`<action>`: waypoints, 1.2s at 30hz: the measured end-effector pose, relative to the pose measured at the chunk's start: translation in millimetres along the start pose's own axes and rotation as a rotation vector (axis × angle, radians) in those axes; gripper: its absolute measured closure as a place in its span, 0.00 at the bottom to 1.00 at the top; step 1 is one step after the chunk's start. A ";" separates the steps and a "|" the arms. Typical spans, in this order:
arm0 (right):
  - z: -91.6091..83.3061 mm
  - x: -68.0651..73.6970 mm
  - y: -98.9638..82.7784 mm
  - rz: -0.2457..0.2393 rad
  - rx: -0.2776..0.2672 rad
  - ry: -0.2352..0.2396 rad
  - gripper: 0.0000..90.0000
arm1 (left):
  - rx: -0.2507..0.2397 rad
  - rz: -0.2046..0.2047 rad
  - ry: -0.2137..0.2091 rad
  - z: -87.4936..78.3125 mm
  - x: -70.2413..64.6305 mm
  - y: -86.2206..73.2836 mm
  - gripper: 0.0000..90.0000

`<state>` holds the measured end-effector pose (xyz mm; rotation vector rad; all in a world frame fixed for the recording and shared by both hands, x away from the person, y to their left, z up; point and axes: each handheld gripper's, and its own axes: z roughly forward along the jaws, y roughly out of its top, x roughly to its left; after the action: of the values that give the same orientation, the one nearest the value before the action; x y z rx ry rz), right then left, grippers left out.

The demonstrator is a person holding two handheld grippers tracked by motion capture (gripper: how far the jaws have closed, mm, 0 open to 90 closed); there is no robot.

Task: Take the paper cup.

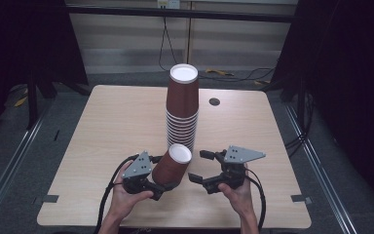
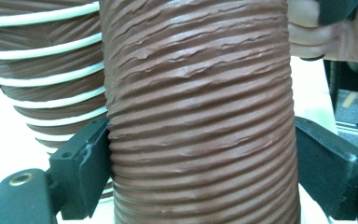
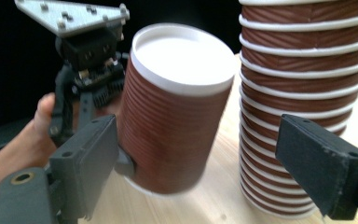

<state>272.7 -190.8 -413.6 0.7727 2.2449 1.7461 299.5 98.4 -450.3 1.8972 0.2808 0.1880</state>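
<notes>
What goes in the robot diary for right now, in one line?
left gripper: shut on cup, tilted | right gripper: open, beside cup | stack: upright on table

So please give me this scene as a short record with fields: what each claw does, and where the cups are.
left claw: shut on the single cup, held tilted, upside down
right claw: open, holding nothing, beside the single cup
cup stack: upside down on the table, just behind the single cup
single cup surface: brown, ribbed, with a white base

High view down over the table (image 1: 102, 122); both tool views close on one shared cup (image 1: 171, 166).
</notes>
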 end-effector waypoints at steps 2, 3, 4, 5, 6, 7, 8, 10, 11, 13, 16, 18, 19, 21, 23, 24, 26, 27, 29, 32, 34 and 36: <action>-1.8 -0.8 -0.3 0.000 0.014 -0.001 0.15 | 0.022 0.013 0.010 -0.5 1.1 1.2 0.15; -2.6 -1.3 -0.3 -0.001 0.020 -0.001 0.15 | 0.033 0.020 0.012 -1.0 1.4 1.8 0.15; -3.7 -2.0 -0.5 -0.003 0.024 -0.003 0.15 | 0.042 0.026 0.009 -1.5 1.5 2.4 0.15; -4.7 -2.7 -0.7 -0.001 0.027 -0.005 0.15 | 0.052 0.031 0.003 -1.5 1.3 3.0 0.15; -5.6 -3.7 -1.0 -0.002 0.031 -0.002 0.15 | 0.066 0.038 0.000 -1.3 1.0 4.0 0.15; -6.1 -4.3 -1.3 -0.001 0.035 -0.002 0.15 | 0.076 0.042 -0.001 -1.0 0.6 4.9 0.15; -6.5 -5.1 -1.6 -0.001 0.039 0.001 0.15 | 0.093 0.055 -0.008 -0.5 0.7 6.6 0.15; -6.7 -6.6 -2.3 0.011 0.060 0.030 0.15 | 0.103 0.058 -0.003 0.9 0.5 9.3 0.15; -6.9 -6.3 -2.5 0.005 0.068 0.018 0.15 | 0.107 0.060 0.004 1.0 1.2 10.5 0.15; -7.1 -6.7 -2.9 -0.002 0.083 0.018 0.15 | 0.120 0.061 -0.001 1.4 2.1 12.3 0.15; -8.4 -7.7 -3.5 -0.007 0.088 0.009 0.15 | 0.147 0.084 -0.003 3.0 1.5 15.2 0.15; -9.5 -8.3 -4.4 -0.014 0.083 0.013 0.15 | 0.167 0.090 -0.004 4.4 1.2 17.2 0.15; -10.6 -8.4 -4.9 -0.018 0.089 0.000 0.16 | 0.176 0.099 -0.006 4.9 1.7 18.2 0.15; -11.7 -9.0 -5.9 -0.028 0.105 0.000 0.16 | 0.189 0.108 -0.014 6.1 2.3 19.3 0.15; -12.0 -9.5 -6.3 -0.028 0.117 0.001 0.17 | 0.207 0.117 -0.018 7.7 1.9 20.4 0.15; -11.7 -9.6 -6.3 -0.029 0.123 -0.004 0.17 | 0.220 0.124 -0.014 8.7 1.3 21.3 0.15; -11.1 -9.9 -5.3 -0.033 0.149 -0.010 0.17 | 0.245 0.141 -0.014 11.1 -0.3 24.1 0.15; -10.6 -10.0 -4.6 -0.039 0.157 -0.012 0.17 | 0.248 0.143 -0.022 12.5 -0.3 25.6 0.15; -10.4 -9.1 -3.3 -0.049 0.163 -0.020 0.18 | 0.260 0.154 -0.028 15.3 -0.4 28.2 0.15; -11.4 -8.8 -2.5 -0.057 0.170 -0.016 0.21 | 0.301 0.181 -0.025 18.7 -0.8 31.9 0.15; -11.4 -10.6 -2.6 -0.050 0.194 0.012 0.20 | 0.333 0.209 -0.026 20.2 -1.3 34.4 0.15; -11.2 -11.4 -2.8 -0.049 0.204 0.016 0.19 | 0.354 0.220 -0.030 21.0 -1.5 35.6 0.15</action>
<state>276.4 -206.6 -414.9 0.7372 2.4588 1.5232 307.3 67.6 -423.8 2.2808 0.0868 0.2714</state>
